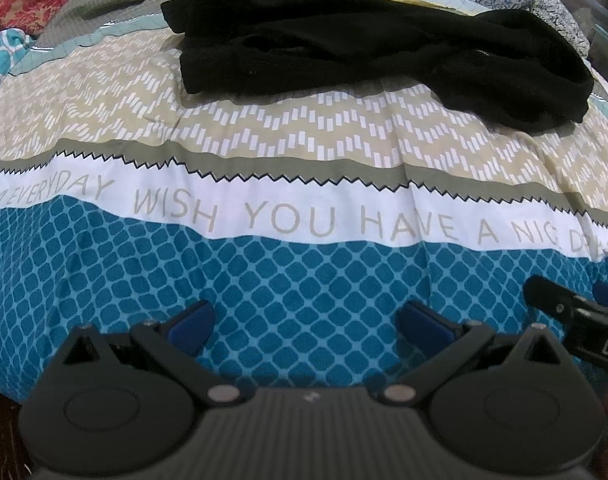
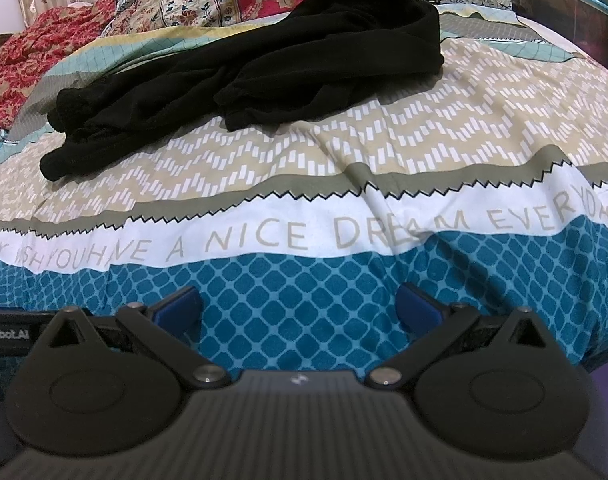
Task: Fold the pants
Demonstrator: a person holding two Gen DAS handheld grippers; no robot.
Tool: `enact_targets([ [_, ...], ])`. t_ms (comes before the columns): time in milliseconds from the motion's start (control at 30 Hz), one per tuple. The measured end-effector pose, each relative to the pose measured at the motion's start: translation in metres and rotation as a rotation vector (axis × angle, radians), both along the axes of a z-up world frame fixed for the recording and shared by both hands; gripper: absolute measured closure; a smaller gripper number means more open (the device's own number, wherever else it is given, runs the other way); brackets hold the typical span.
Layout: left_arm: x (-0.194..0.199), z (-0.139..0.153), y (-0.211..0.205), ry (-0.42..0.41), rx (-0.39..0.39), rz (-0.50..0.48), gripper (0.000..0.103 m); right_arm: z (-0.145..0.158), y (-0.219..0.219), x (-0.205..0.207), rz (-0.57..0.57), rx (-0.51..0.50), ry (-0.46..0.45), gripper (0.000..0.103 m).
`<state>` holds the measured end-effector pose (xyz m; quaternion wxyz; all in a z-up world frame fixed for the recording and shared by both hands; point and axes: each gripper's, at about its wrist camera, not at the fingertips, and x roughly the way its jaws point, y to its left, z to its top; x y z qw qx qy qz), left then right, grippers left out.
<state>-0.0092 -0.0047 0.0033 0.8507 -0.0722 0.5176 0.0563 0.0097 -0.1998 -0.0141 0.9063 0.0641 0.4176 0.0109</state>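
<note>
Lying crumpled on patterned bedspread (image 1: 264,264), black pants (image 1: 344,48), both hand-held grippers apart.

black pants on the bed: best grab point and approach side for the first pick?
Probably the near hem edge of the black pants, approached from the front, low over the bedspread. They lie bunched and twisted, and only that edge sits flat and exposed. Both grippers, left and right, are open and well short of it.
</note>
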Motion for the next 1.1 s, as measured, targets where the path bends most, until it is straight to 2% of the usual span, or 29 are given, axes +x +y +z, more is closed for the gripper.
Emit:
enact_targets([
  [267, -0.001, 0.014, 0.019, -0.086, -0.079, 0.028, 0.0, 0.002, -0.002, -0.001, 0.0, 0.001, -0.017, 0.0],
  [367, -0.002, 0.022, 0.025, -0.134, -0.06, 0.032, 0.002, 0.004, -0.003, 0.0, -0.006, 0.001, -0.035, 0.0],
  [533, -0.004, 0.033, 0.03, -0.193, -0.033, 0.03, 0.004, 0.011, -0.001, -0.001, -0.003, -0.006, -0.079, 0.011],
  [767, 0.003, 0.028, 0.039, -0.168, -0.08, 0.042, 0.02, 0.018, 0.002, -0.001, 0.018, -0.007, -0.133, 0.037],
  [833, 0.004, 0.026, 0.041, -0.157, -0.096, 0.046, 0.032, 0.018, 0.0, -0.001, 0.019, -0.001, -0.134, 0.047],
  [900, 0.006, 0.024, 0.046, -0.145, -0.115, 0.049, 0.045, 0.016, -0.001, 0.001, 0.018, 0.011, -0.124, 0.069],
  [967, 0.008, 0.023, 0.05, -0.137, -0.128, 0.05, 0.053, 0.016, -0.004, 0.004, 0.01, 0.017, -0.12, 0.082],
  [1100, 0.014, 0.028, 0.066, -0.162, -0.144, 0.079, 0.055, 0.024, -0.027, 0.013, -0.079, 0.02, -0.156, 0.082],
])
